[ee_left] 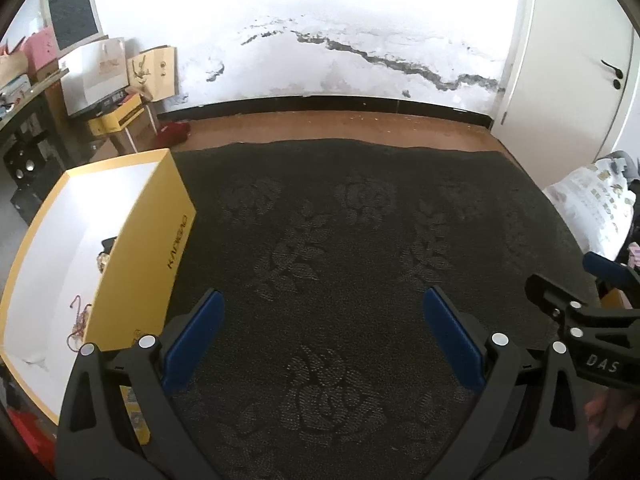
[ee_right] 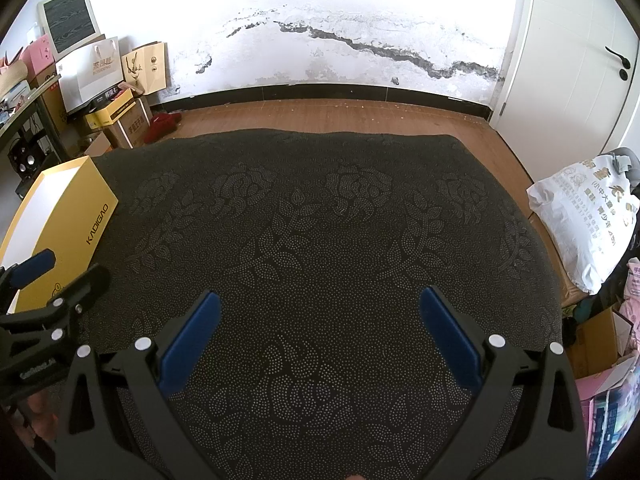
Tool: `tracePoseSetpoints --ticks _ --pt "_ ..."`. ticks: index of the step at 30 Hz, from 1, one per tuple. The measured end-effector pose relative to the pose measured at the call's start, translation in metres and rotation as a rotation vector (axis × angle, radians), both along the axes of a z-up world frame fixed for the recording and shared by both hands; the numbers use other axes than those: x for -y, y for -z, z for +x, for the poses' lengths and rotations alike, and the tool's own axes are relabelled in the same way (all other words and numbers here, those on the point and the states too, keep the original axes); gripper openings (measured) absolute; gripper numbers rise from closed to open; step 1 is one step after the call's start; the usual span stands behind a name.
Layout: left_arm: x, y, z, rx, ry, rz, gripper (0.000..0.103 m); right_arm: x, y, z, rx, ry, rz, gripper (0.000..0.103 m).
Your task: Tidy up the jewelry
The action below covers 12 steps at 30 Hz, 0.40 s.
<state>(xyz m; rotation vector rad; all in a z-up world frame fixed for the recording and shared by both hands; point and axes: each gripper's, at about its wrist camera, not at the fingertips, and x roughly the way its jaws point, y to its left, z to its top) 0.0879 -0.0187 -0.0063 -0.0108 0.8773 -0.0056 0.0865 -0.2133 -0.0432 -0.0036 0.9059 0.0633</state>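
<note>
An open yellow box (ee_left: pixel 140 248) with a white inside sits on the left of the dark patterned cloth (ee_left: pixel 340 240). Inside it lie a thin red beaded chain (ee_left: pixel 78 320) and small dark and gold pieces (ee_left: pixel 105 254). My left gripper (ee_left: pixel 324 312) is open and empty over the cloth, just right of the box. My right gripper (ee_right: pixel 320 308) is open and empty over the cloth. The right gripper also shows at the right edge of the left wrist view (ee_left: pixel 576 284). The left gripper shows at the left edge of the right wrist view (ee_right: pixel 60 276), in front of the box (ee_right: pixel 68 216).
Cardboard boxes and paper bags (ee_right: pixel 112 92) are stacked at the back left by a desk. A white printed bag (ee_right: pixel 588 216) lies right of the cloth. A wood floor (ee_right: pixel 340 116), a cracked white wall and a white door (ee_right: pixel 580 60) lie beyond.
</note>
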Motion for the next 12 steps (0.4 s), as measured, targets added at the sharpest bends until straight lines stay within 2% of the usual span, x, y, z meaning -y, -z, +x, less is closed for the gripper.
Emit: tracePoseSetpoints --ticks 12 --pt "0.0053 0.0009 0.0022 -0.007 0.011 0.027 0.097 -0.0001 0.0006 0.0 -0.001 0.0 0.0 0.096"
